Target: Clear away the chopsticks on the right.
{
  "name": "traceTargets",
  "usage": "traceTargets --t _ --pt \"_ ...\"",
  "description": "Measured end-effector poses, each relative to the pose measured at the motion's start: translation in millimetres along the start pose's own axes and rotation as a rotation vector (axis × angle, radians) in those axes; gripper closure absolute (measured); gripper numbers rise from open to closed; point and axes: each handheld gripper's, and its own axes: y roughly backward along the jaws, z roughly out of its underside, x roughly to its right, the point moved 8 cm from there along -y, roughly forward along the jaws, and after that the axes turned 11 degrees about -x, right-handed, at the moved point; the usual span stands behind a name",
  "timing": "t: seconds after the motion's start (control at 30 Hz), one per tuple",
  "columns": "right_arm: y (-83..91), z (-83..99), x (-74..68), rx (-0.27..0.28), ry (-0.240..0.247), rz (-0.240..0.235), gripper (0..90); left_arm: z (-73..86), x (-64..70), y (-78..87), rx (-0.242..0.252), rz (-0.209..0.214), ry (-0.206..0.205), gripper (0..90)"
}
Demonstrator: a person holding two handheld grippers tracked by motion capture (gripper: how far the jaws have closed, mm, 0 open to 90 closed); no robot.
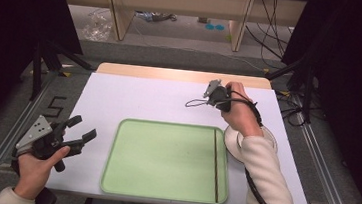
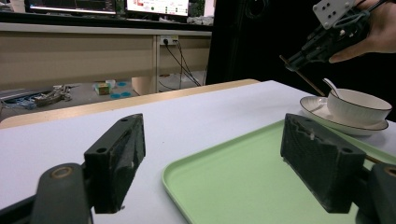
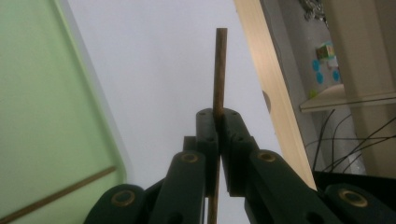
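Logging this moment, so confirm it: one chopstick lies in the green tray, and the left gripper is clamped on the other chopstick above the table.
Wrong on one point: the gripper clamped on the other chopstick is the right gripper, as the right gripper view shows. The left gripper has its jaws wide apart with nothing between them. One chopstick does lie in the green tray.

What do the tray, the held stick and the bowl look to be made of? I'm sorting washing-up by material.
Tray: probably plastic, matte pale green, with a moulded rounded rim. Stick in the right tongs: likely wood or bamboo, dull brown, unvarnished. Bowl: seemingly glazed ceramic, glossy white with a thin dark rim line, as has its saucer.
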Motion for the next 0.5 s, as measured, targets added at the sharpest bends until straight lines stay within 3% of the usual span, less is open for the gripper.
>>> traceTargets --t 0.3,0.5 --pt "16.0 -7.9 3.2 0.102 -0.070 -0.002 87.8 0.0 0.0 0.3 0.002 -0.002 0.002 21.9" --pt "26.8 -12.5 3.1 0.179 -0.146 -0.027 87.8 0.0 0.0 0.4 0.003 -0.001 0.004 21.9"
